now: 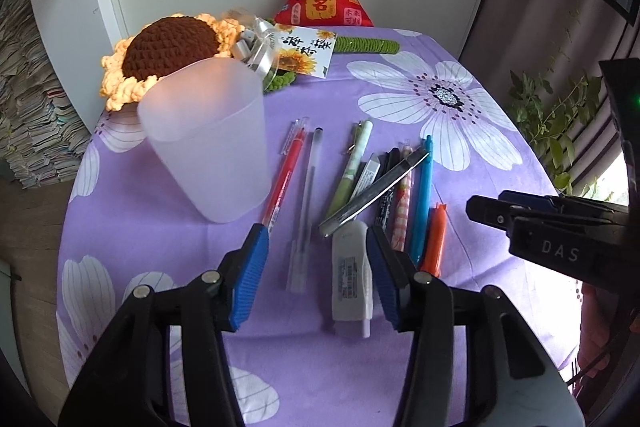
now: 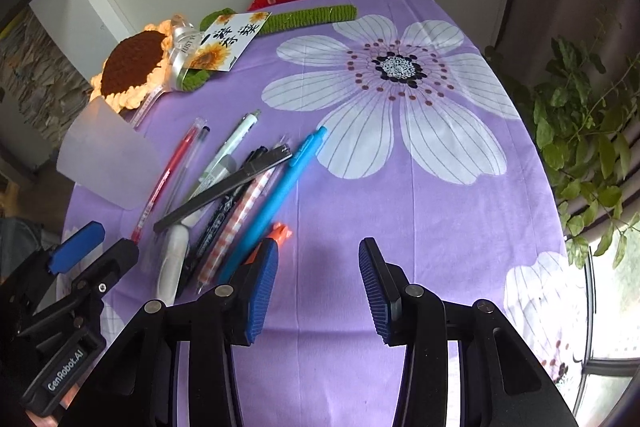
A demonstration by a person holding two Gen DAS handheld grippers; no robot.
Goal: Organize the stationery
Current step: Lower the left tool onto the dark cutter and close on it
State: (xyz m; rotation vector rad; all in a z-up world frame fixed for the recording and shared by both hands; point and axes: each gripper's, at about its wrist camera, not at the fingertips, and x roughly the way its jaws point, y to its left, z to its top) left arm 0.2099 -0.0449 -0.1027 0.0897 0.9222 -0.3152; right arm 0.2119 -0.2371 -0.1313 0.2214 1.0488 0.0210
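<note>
— Where's the stationery sitting?

— In a loose fan on the purple flowered cloth (image 2: 400, 195), just beside the frosted plastic cup (image 1: 208, 143). A red pen (image 1: 286, 173) and a clear pen (image 1: 306, 187) lie nearest the cup, then a green pen (image 1: 352, 163). A dark flat ruler (image 1: 372, 189) lies slantwise across the middle ones. Beyond it are the blue pen (image 1: 422, 195) and a small orange piece (image 1: 435, 241), and a white correction-tape case (image 1: 352, 271) lies closest to me.

— And your fingers?

— My left gripper (image 1: 318, 267) stands part open and holds nothing, with the clear pen and the white case lying below its gap. My right gripper (image 2: 318, 285) is also part open and empty, over bare cloth just beside the blue pen.

— How will they handle?

— Light, stiff and smooth, I'd judge, so round barrels may roll or slip. I'd pinch a pen across its barrel near the middle. The ruler rests on others, so lifting it could disturb them.
</note>
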